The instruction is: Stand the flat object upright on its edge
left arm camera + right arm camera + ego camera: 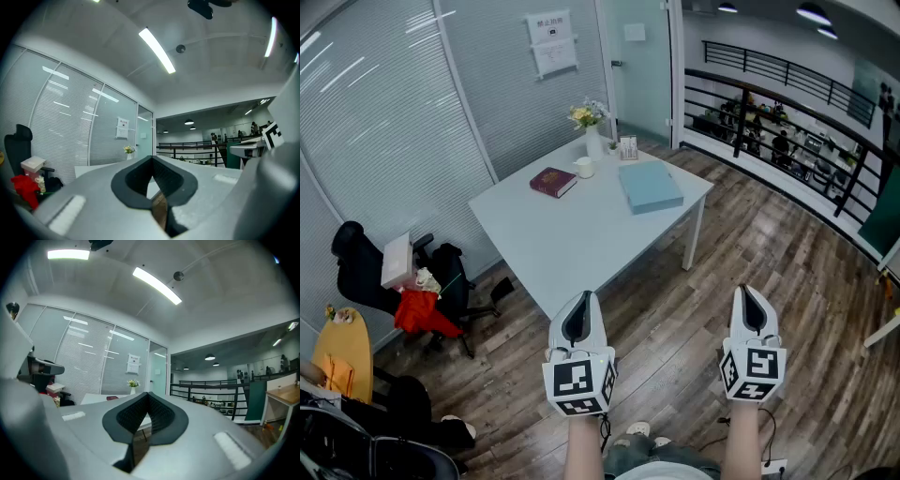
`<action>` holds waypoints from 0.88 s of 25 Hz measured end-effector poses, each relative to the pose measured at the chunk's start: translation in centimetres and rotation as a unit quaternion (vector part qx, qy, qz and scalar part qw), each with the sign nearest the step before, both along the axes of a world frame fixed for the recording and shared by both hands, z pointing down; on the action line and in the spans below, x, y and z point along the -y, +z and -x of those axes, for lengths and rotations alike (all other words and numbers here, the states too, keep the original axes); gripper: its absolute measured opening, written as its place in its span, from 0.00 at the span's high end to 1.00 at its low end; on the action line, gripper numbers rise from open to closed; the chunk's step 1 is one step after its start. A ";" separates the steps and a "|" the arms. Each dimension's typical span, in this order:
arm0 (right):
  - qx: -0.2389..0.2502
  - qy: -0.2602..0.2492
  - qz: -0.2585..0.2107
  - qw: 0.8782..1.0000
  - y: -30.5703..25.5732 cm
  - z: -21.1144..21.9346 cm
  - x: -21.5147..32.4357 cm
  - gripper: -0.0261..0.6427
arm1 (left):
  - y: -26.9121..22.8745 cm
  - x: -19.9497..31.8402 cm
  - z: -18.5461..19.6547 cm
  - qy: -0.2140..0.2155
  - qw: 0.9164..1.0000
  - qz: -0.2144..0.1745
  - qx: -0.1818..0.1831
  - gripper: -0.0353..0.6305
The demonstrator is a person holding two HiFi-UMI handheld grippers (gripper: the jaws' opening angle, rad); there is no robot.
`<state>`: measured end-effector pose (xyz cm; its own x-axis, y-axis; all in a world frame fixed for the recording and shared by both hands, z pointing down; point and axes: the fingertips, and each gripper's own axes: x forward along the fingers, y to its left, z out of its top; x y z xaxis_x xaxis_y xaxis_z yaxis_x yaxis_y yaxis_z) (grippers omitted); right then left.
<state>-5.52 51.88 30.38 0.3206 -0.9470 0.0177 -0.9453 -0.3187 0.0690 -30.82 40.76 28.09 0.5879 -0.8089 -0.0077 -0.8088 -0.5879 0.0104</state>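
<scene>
Left gripper (579,300) and right gripper (752,292) nearest, over the wood floor (675,300) — both with jaws closed tip to tip, nothing between them. Well ahead, white table (572,239): blue flat object (650,186) lying flat (far-right part) — maroon book (553,181) apart to its left.

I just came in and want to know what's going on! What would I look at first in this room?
The left gripper and the right gripper fill the bottom of the head view, both shut and empty, held above the wooden floor. Past them stands a white table with a flat light blue book, a dark red book and a vase of flowers. At the left, a red cloth hangs on a black chair.
</scene>
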 end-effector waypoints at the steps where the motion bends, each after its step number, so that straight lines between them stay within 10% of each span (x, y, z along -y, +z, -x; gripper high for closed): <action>1: 0.000 0.000 0.000 1.000 0.0 0.2 0.0 0.93 | -0.1 0.0 0.1 0.001 1.000 0.000 0.000 0.94; 22: 0.002 0.015 0.001 1.000 1.0 1.5 3.4 0.93 | 0.7 4.7 1.5 0.011 1.000 0.003 -0.006 0.94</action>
<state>-6.98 48.48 31.40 0.3490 -0.9369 0.0214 -0.9355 -0.3470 0.0665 -32.33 36.07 28.80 0.6055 -0.7958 -0.0096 -0.7955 -0.6055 0.0234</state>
